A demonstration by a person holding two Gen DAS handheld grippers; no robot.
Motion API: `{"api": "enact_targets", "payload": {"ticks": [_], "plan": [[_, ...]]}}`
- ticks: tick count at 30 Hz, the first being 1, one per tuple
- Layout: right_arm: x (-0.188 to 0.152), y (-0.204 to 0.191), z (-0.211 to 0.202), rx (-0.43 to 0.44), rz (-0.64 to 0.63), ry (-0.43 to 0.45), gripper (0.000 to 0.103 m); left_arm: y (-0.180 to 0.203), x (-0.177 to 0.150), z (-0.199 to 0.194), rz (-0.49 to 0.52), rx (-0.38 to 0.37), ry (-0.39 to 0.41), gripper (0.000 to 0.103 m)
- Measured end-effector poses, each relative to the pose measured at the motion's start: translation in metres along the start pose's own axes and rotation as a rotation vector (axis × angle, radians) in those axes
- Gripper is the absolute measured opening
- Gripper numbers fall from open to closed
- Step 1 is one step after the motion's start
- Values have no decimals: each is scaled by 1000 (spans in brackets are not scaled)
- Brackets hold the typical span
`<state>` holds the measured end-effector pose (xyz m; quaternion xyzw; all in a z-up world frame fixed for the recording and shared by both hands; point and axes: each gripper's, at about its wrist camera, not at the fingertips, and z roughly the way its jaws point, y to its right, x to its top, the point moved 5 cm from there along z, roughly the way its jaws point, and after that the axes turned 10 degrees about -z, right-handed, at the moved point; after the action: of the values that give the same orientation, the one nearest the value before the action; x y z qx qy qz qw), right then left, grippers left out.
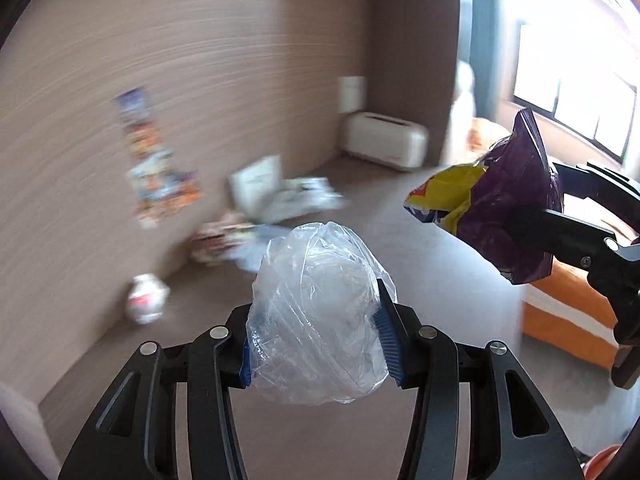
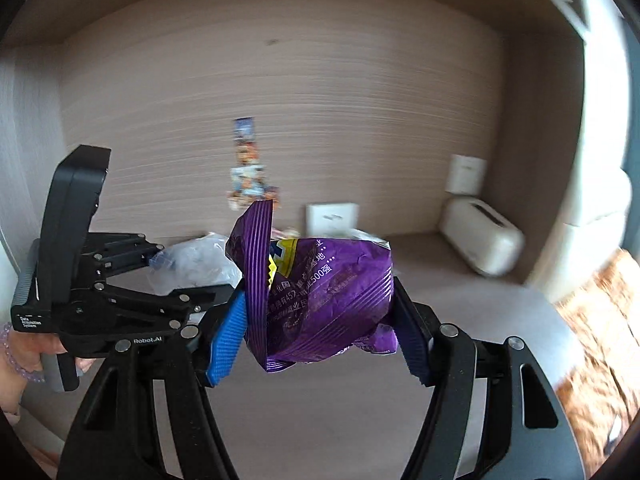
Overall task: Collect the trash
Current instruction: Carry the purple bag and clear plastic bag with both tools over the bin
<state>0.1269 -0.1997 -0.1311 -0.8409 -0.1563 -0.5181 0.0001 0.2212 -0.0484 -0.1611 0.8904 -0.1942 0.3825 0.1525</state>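
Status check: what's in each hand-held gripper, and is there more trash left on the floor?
Left hand-held gripper shut on clear plastic bag. Right hand-held gripper shut on purple snack bag. More litter on floor by the wall. Nothing blocking.

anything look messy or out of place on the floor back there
Yes. Loose white papers and wrappers lie scattered on the grey floor by the wood-grain wall, and a crumpled white-and-red bag sits apart, nearer the camera. Blur hides details. The cream toaster-shaped appliance on the floor in the corner also seems odd.
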Motion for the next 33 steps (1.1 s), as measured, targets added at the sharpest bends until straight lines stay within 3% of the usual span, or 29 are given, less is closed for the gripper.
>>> {"api": "enact_targets", "payload": {"ticks": [9, 19, 26, 33], "plan": [[-89, 90, -87, -203, 186, -57, 67, 161, -29, 13, 191, -201, -78, 48], [-187, 145, -188, -358, 385, -129, 67, 325, -93, 30, 379, -367, -183, 48], [-250, 159, -230, -416, 474, -180, 67, 394, -138, 47, 477, -432, -248, 48], [-308, 172, -232, -419, 545, -228, 67, 431, -182, 79, 544, -460, -316, 48]]}}
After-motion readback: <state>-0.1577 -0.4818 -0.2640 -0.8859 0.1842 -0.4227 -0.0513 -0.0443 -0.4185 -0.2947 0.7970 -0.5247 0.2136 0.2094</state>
